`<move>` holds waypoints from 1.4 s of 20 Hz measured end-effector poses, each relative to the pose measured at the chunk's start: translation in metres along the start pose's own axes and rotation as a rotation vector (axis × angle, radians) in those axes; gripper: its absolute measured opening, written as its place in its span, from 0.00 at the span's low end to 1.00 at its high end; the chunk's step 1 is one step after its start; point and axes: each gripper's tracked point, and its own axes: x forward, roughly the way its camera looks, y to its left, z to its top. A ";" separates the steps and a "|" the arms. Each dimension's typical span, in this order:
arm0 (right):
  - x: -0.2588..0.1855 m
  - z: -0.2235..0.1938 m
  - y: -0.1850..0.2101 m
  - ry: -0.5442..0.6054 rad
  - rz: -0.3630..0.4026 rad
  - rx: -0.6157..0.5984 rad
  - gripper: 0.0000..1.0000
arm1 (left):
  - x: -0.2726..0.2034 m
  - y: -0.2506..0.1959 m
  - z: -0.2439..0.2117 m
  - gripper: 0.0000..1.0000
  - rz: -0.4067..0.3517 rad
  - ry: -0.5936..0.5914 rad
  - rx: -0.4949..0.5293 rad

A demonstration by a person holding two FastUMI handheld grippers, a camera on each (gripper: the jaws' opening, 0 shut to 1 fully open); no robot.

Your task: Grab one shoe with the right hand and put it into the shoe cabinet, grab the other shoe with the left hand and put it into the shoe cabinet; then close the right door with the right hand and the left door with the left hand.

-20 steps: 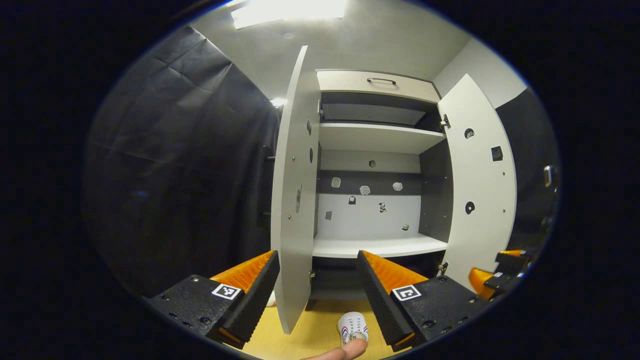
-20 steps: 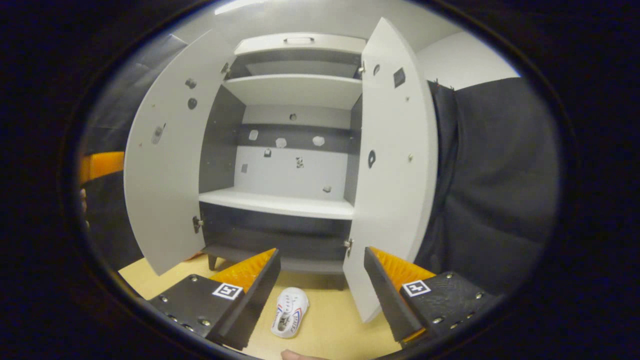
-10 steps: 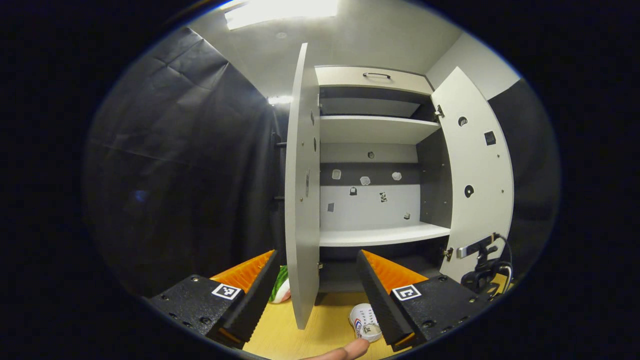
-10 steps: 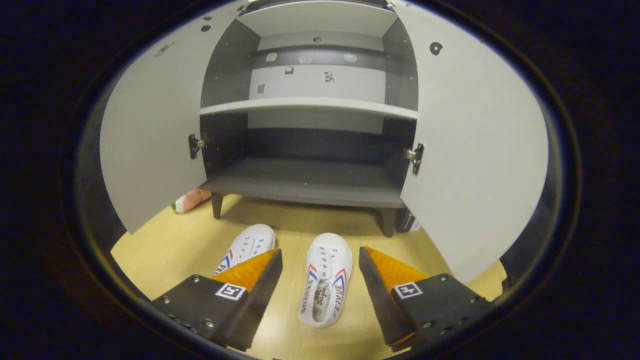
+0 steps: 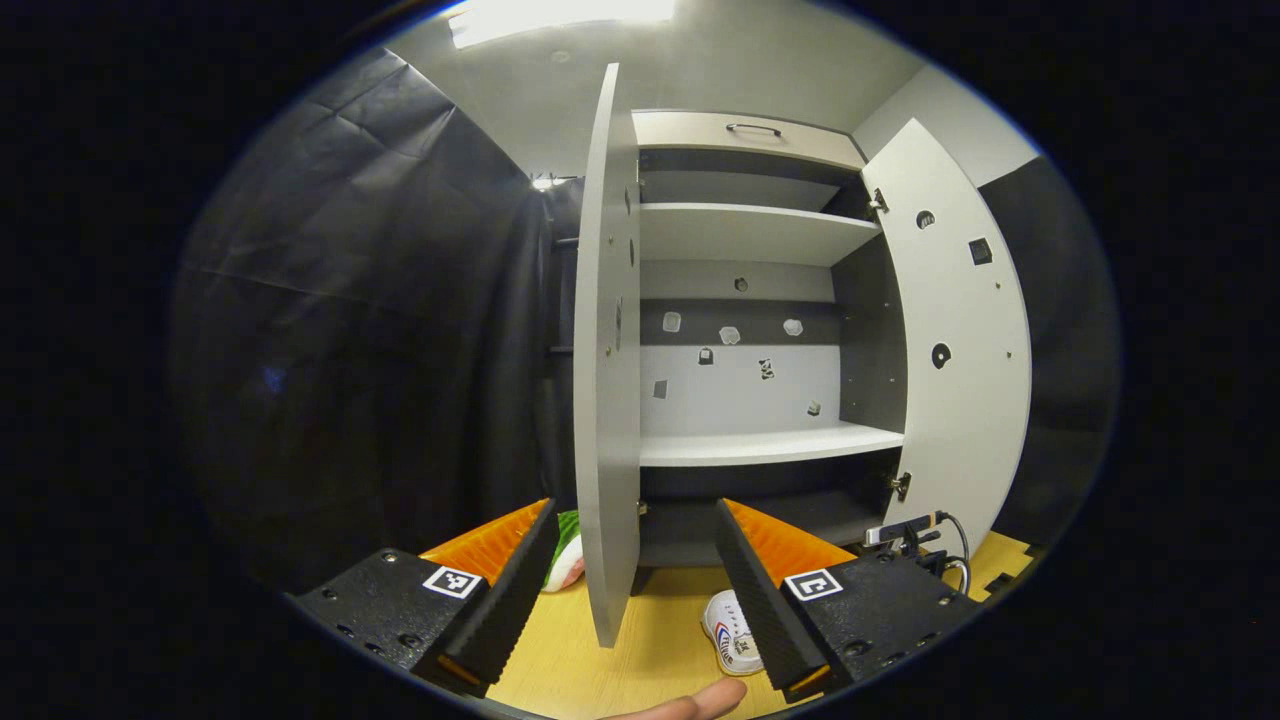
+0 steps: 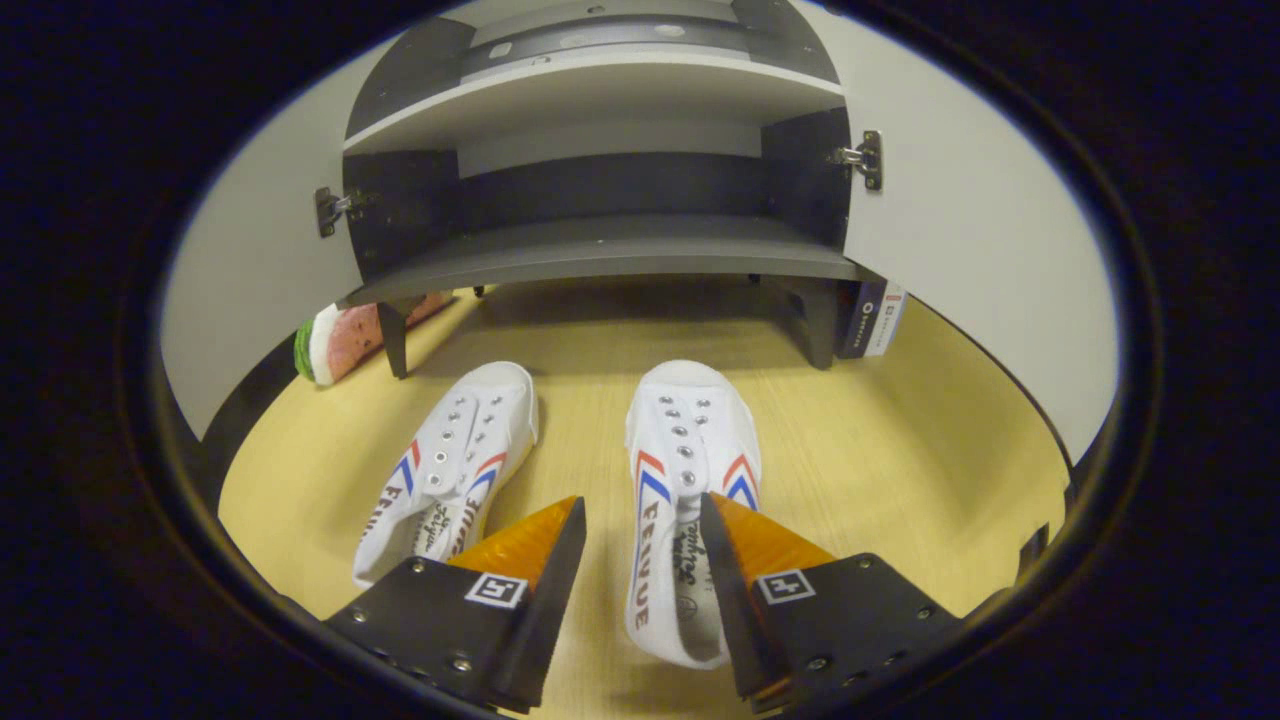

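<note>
Right gripper (image 6: 640,520) is down over the right shoe (image 6: 685,500) — fingers apart, one on each side of the shoe's heel half, its left side wall showing in the gap between them. Can't tell if either finger actually touches it; not clamped. Shoe lies on the yellow wood floor (image 6: 900,440), toe toward the shoe cabinet (image 6: 600,250). Left shoe (image 6: 455,465) lies just beside it on the left, angled a bit, outside the fingers.

Left gripper (image 5: 635,560) is held up facing the cabinet, fingers apart, nothing between them but the edge of the left door (image 5: 605,350), which is farther off. One shoe peeks out by its right finger on the floor.

Both doors open — right door (image 5: 955,340) swung wide. Bottom shelf (image 6: 610,255) and middle shelf (image 5: 765,445) hold no shoes. Watermelon-slice toy (image 6: 335,340) sits by the cabinet's left leg, a small box (image 6: 872,318) by the right one. A fingertip (image 5: 705,700) shows at the bottom of the left gripper view.
</note>
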 end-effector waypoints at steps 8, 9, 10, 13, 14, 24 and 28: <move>0.025 0.006 -0.009 -0.059 -0.001 0.186 0.02 | 0.004 -0.003 -0.030 0.89 -0.019 0.055 -0.021; 0.019 0.010 -0.011 -0.103 0.008 0.197 0.03 | 0.004 -0.002 -0.033 0.89 -0.018 0.059 -0.026; 0.017 0.015 -0.009 -0.144 0.018 0.199 0.03 | 0.005 0.000 -0.035 0.94 -0.014 0.062 -0.028; -0.004 0.020 -0.013 -0.249 0.029 0.207 0.02 | 0.003 0.007 -0.036 0.95 -0.006 0.043 -0.033; -0.009 0.017 -0.012 -0.248 0.035 0.213 0.02 | 0.003 0.008 -0.038 0.95 -0.007 0.046 -0.039; -0.071 0.081 -0.017 -0.400 0.087 0.234 0.02 | 0.008 -0.006 -0.047 0.95 -0.067 0.041 -0.057; -0.113 0.138 -0.014 -0.515 0.110 0.196 0.02 | 0.017 -0.014 -0.050 0.95 -0.093 0.045 -0.039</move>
